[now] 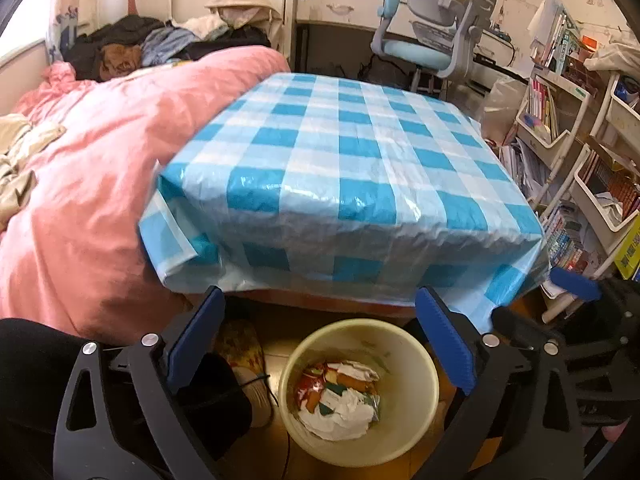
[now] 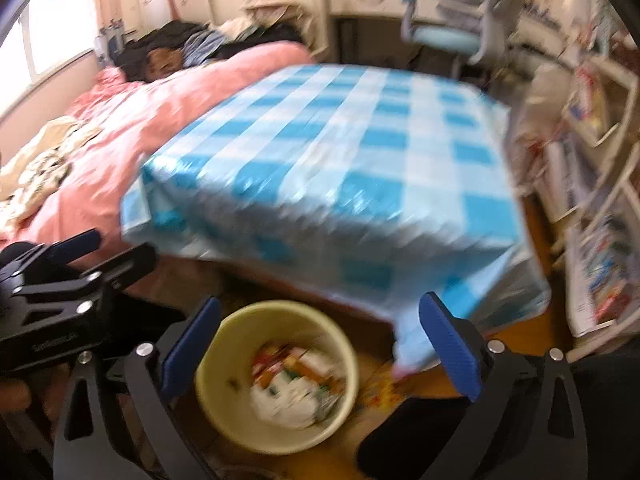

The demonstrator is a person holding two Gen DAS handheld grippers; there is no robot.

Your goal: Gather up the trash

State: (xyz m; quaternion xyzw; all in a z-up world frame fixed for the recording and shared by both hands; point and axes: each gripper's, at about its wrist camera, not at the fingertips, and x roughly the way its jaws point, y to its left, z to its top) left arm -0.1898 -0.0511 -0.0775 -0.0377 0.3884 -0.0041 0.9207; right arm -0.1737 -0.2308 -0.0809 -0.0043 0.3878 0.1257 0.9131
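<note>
A pale yellow bin [image 1: 412, 364] stands on the wooden floor under the front edge of the table. It holds crumpled white paper and coloured wrappers [image 1: 340, 396]. My left gripper [image 1: 320, 320] is open and empty, held above the bin. My right gripper [image 2: 320, 324] is open and empty too, above and a little right of the bin [image 2: 228, 360]; this view is blurred. The left gripper also shows in the right wrist view [image 2: 80, 256], and the right one at the right edge of the left wrist view [image 1: 576, 284].
A low table with a blue-and-white checked plastic cloth [image 1: 352, 152] fills the middle. A bed with a pink quilt [image 1: 88, 200] lies to the left. Shelves of books [image 1: 568, 152] stand on the right. A blue desk chair [image 1: 424, 40] is behind.
</note>
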